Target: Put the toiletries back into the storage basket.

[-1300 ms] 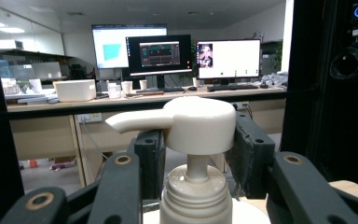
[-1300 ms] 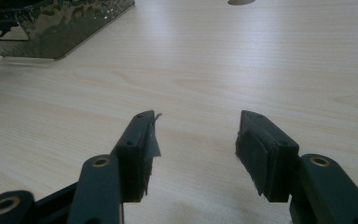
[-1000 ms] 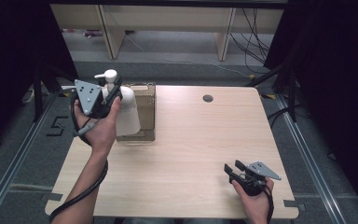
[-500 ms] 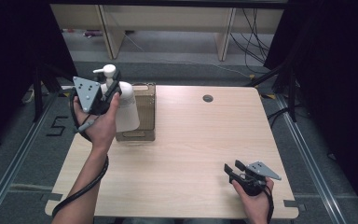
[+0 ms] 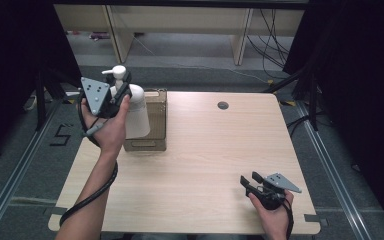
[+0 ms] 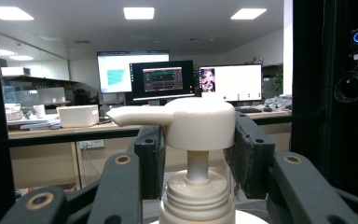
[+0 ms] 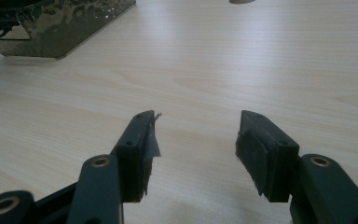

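Four items, listed by size.

1. Table (image 5: pixel 205 165) — pale wood top across the middle of the high view; bare grain under the right gripper's camera.
2. Box (image 5: pixel 152 122) — brown, open-topped, at the table's upper left edge.
3. Pump bottle (image 5: pixel 136 117) — white, upright, lifted at the upper left of the high view, just in front of the box's near left side; whether its base touches anything cannot be told. Its pump head (image 6: pixel 193 122) sits centre frame in the left gripper view.
4. Grippers — left gripper (image 5: pixel 117 95) has its jaws about half spread, pads pinching the pump head from both sides. Right gripper (image 5: pixel 250 181), lower right of the high view, rests low over the table with jaws spread and nothing between them.

Progress, as judged: the bottle is picked up and carried — setting it down, likely in or beside the box, remains.
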The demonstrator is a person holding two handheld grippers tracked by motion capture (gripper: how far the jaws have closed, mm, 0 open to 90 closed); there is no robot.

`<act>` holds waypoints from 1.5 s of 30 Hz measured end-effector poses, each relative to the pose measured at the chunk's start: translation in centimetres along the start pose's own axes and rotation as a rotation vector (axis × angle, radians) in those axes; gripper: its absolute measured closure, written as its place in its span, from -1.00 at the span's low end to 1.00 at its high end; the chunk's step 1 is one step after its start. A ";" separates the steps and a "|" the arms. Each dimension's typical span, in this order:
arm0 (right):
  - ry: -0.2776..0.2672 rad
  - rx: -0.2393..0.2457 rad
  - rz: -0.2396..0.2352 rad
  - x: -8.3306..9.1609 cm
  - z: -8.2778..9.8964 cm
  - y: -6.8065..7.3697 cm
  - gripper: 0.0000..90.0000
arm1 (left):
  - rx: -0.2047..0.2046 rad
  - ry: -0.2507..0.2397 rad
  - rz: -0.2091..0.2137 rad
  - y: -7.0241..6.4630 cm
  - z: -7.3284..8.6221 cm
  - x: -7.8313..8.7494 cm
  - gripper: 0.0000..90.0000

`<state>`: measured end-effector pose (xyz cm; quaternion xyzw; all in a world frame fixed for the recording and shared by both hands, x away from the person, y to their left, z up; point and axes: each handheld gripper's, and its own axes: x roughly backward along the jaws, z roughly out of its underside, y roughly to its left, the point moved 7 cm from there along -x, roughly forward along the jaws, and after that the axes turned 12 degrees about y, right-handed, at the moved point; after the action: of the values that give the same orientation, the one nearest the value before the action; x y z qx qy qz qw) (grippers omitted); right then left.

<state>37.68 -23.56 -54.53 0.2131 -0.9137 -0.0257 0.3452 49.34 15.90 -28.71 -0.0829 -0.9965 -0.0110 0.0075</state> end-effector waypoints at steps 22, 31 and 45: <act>-0.009 0.006 -0.010 -0.1 -0.1 0.0 0.05 | 0.001 0.025 -0.019 0.8 0.8 -1.8 0.32; -0.010 0.010 -0.009 -0.1 -0.1 0.0 0.05 | 0.007 0.039 -0.026 1.1 1.3 -2.4 0.32; -0.011 0.003 -0.012 -0.1 -0.1 0.1 0.05 | 0.007 0.069 -0.021 1.1 2.5 -3.3 0.32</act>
<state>37.77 -23.42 -54.53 0.2190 -0.9144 -0.0275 0.3395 52.72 16.46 -31.24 -0.0721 -0.9965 -0.0103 0.0421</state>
